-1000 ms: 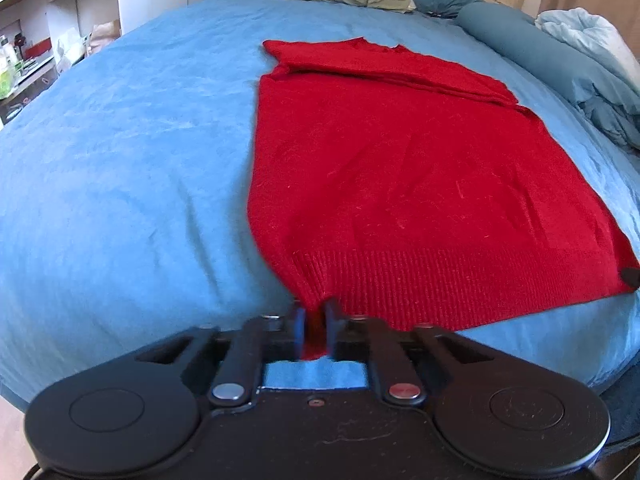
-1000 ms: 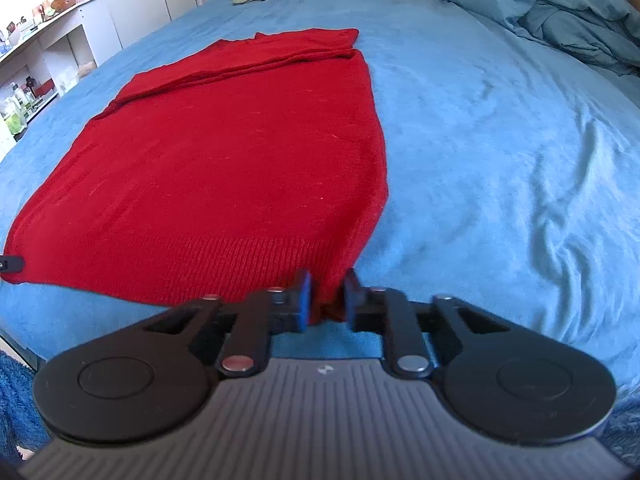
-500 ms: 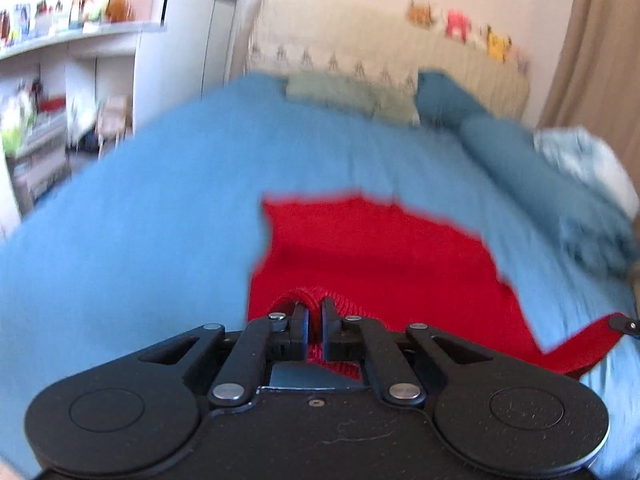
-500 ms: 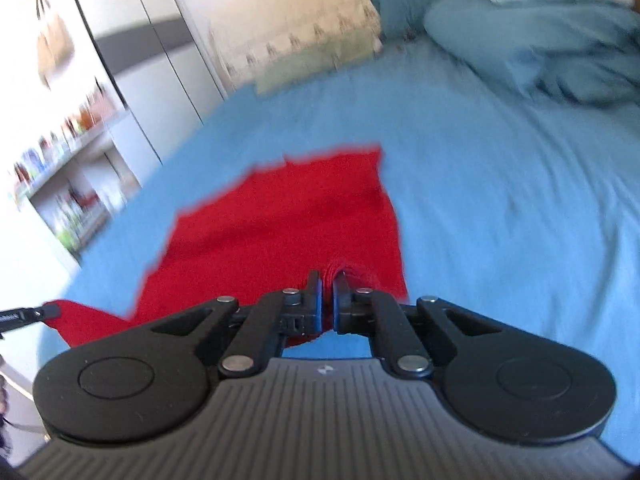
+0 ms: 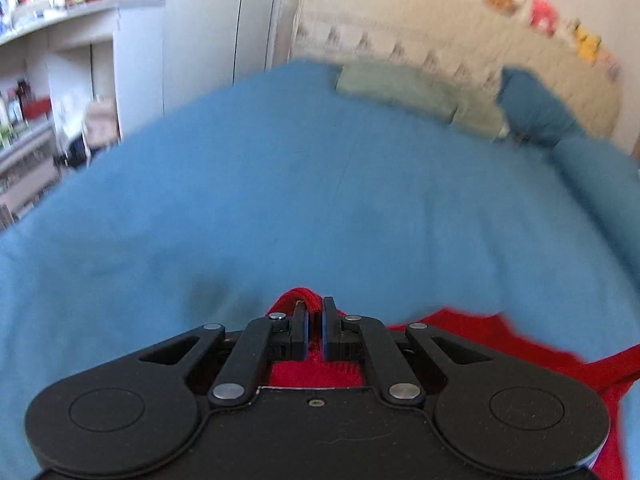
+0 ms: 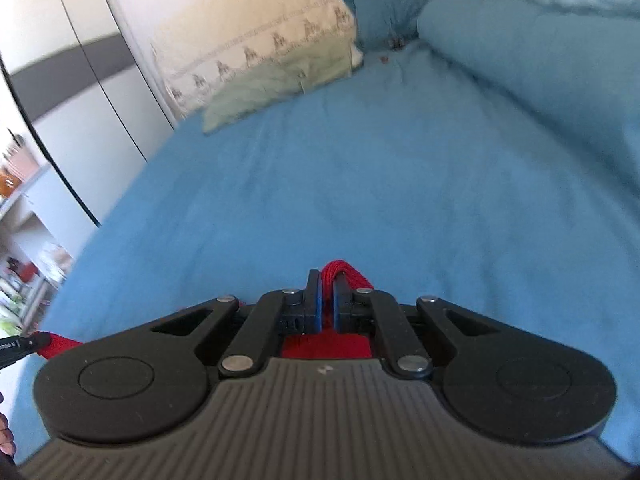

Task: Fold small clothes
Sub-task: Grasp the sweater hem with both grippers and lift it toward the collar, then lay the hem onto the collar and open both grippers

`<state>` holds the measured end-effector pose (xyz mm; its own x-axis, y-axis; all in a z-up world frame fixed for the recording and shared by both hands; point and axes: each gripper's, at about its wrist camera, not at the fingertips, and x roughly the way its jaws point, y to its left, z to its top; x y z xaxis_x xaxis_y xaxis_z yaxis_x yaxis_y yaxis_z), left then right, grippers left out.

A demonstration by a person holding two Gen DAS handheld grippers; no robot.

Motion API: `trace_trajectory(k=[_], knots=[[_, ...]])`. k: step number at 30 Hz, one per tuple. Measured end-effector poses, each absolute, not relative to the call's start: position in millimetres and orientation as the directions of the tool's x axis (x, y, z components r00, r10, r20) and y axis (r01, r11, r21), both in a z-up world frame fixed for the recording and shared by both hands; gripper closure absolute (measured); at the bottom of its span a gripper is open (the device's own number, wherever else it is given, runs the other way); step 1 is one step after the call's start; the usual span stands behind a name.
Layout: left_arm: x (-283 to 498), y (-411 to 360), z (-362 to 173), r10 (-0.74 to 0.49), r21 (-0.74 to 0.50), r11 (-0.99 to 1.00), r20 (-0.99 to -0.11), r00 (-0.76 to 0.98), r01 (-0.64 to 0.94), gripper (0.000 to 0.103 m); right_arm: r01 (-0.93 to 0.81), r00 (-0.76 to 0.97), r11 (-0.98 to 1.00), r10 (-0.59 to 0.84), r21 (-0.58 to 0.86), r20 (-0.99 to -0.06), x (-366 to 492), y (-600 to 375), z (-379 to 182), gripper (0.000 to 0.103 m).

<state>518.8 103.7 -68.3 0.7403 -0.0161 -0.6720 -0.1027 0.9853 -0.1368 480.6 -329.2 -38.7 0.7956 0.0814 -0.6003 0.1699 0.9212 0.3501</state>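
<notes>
A red knit sweater (image 5: 472, 336) hangs from both grippers over the blue bed. My left gripper (image 5: 314, 312) is shut on one hem corner, a red loop of knit bulging past its tips. My right gripper (image 6: 327, 286) is shut on the other hem corner (image 6: 344, 270). In the left wrist view red cloth stretches off to the lower right behind the gripper body. At the left edge of the right wrist view the left gripper's tip (image 6: 16, 346) shows, pinching red cloth. Most of the sweater is hidden below the gripper bodies.
The blue bedspread (image 5: 320, 208) spreads ahead toward the headboard (image 5: 440, 40). A green pillow (image 6: 276, 84) and a dark blue pillow (image 6: 384, 8) lie at the head. A bunched blue duvet (image 6: 540, 60) runs along the right side. Shelves and a wardrobe (image 5: 200, 32) stand left.
Both grippers lifted the hem off the bed and carried it forward toward the headboard. The flat red sweater that filled the views has dropped out of sight below the grippers.
</notes>
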Motion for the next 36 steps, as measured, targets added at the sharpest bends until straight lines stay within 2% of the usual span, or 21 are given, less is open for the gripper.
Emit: trace_trajectory(k=[4,9,10,11,12,13,14,15,18,21,24,28,31,36], knots=[[539,109,-102,-0.016,-0.17,0.975,-0.691,0.723,-0.141,0.097,0.185,0.784,0.92,0.075,0.347,-0.616,513,-331,-88,0.083],[556,105,-109,-0.02,-0.189,0.969,-0.702,0.712,-0.159,0.094,0.189,0.793,0.912,0.077,0.364,-0.605,534,-337,-108,0.082],[555,105,-107,-0.013,-0.188,0.968,-0.699,0.715,-0.166,0.084,0.188,0.789,0.917,0.073,0.353,-0.61,536,-337,-109,0.079],[554,105,-106,-0.002,-0.183,0.967,-0.697,0.717,-0.175,0.054,0.186,0.786,0.921,0.069,0.342,-0.614,535,-336,-109,0.076],[552,107,-102,0.013,-0.175,0.967,-0.691,0.723,-0.185,0.036,0.189,0.788,0.926,0.057,0.328,-0.612,532,-336,-107,0.06],[546,108,-95,0.034,-0.161,0.968,-0.676,0.736,-0.193,0.014,0.179,0.795,0.931,0.054,0.319,-0.604,532,-335,-104,0.027],[537,107,-87,0.047,-0.147,0.972,-0.646,0.762,-0.184,0.011,0.166,0.807,0.938,0.048,0.304,-0.589,525,-333,-99,0.014],[526,105,-80,0.048,-0.13,0.978,-0.617,0.786,-0.162,0.011,0.156,0.828,0.947,0.03,0.281,-0.56,515,-331,-92,0.004],[489,97,-68,0.018,-0.079,0.994,-0.59,0.807,-0.081,0.01,0.07,0.862,0.971,0.058,0.231,-0.504,486,-322,-78,0.003],[449,88,-76,-0.042,-0.071,0.997,-0.588,0.808,0.0,0.002,-0.005,0.846,0.977,0.117,0.213,-0.521,458,-308,-85,0.0],[429,77,-104,-0.069,-0.063,0.997,-0.64,0.765,0.038,0.001,-0.024,0.809,0.982,0.131,0.19,-0.574,441,-292,-111,0.0],[428,67,-143,-0.047,-0.019,0.999,-0.725,0.687,0.049,0.001,0.019,0.752,0.984,0.103,0.178,-0.651,440,-282,-150,0.0],[429,61,-144,-0.02,0.025,0.998,-0.732,0.681,0.056,0.001,0.04,0.764,0.983,0.085,0.177,-0.64,435,-280,-157,0.0],[421,60,-114,-0.042,-0.011,0.999,-0.709,0.704,0.049,0.001,0.031,0.791,0.983,0.086,0.18,-0.605,425,-276,-133,0.0]])
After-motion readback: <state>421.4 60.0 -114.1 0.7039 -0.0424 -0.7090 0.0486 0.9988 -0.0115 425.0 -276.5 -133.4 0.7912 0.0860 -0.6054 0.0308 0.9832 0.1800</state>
